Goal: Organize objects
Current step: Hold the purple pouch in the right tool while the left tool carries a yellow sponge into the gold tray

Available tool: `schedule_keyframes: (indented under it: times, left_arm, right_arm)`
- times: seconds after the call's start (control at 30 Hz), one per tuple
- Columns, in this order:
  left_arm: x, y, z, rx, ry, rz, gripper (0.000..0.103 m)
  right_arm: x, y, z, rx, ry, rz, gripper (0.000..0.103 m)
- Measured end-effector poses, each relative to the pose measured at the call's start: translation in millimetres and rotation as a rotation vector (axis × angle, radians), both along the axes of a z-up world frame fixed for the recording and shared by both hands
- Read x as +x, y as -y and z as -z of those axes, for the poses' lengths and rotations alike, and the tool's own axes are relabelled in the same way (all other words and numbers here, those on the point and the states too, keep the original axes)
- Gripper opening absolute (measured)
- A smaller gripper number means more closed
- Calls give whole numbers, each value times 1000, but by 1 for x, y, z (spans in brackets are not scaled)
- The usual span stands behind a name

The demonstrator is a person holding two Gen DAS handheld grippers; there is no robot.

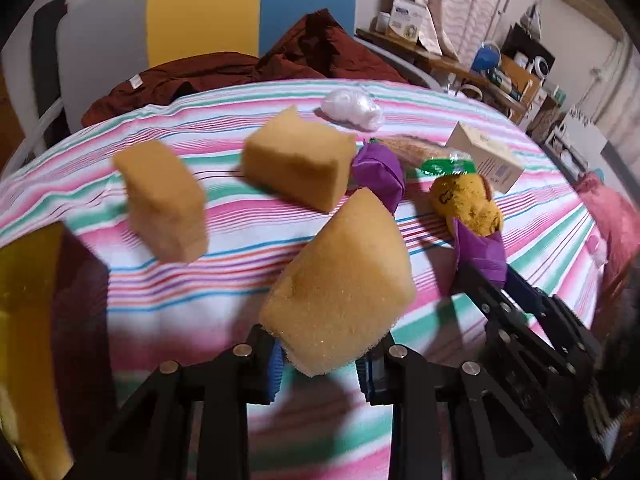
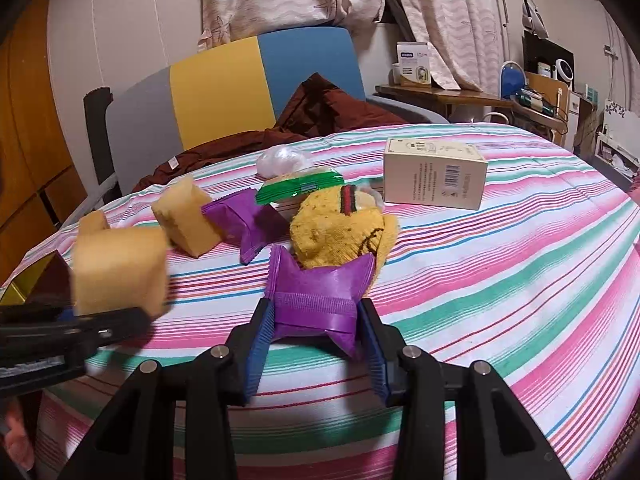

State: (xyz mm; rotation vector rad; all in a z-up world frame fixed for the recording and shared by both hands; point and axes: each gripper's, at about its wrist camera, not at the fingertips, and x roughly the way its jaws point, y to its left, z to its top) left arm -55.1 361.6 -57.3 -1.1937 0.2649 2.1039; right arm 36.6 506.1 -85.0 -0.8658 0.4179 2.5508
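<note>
- L gripper (image 1: 320, 364) is clamping the near end of a yellow sponge (image 1: 340, 284), jaws closed tight on it; sponge is sticking up and fwd, lifted clear of the striped bedsheet (image 1: 200, 280).
- R gripper (image 2: 316, 344) is gripping a purple packet (image 2: 316, 300) btwn its blue pads, packet's far end touching the yellow sock (image 2: 340, 236).
- Edges: sheet is dropping off at the far side toward a chair w/ grey, yellow, blue back (image 2: 240, 84); dark red cloth (image 1: 240, 72) is draping over that far edge. A yellow container (image 1: 28, 320) is sitting at the L edge in L wrist view, only partly showing.
- Open room: R half of the sheet in R wrist view is lying bare, past the box (image 2: 434, 176); near strip in front of both grippers is free too. Centre is crowded.
- Counts: 3 sponges – 1 held, 2 resting on the sheet (one (image 1: 168, 208) L, one (image 1: 298, 164) centre).
- 2 purple packets – 1 held, the other (image 2: 244, 224) lying just beside the centre sponge.
- 1 green packet (image 2: 300, 188), leaning over the sock's far side.
- 1 sock, 1 box, 1 white plastic wad (image 1: 352, 110) near the far edge.
</note>
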Motion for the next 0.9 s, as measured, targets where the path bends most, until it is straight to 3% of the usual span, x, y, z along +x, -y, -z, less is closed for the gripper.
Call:
schedule_keyframes:
  times: [0.23, 0.5, 0.9]
  left_arm:
    - [11, 52, -22, 118, 31, -69, 29]
    - [8, 124, -41, 161, 6, -175, 29]
    - [-25, 217, -37, 172, 8, -364, 28]
  right_arm:
    - [-2, 4, -2, 33, 14, 8, 42]
    - [1, 9, -4, 74, 7, 16, 42]
    - [0, 26, -4, 150, 31, -18, 42]
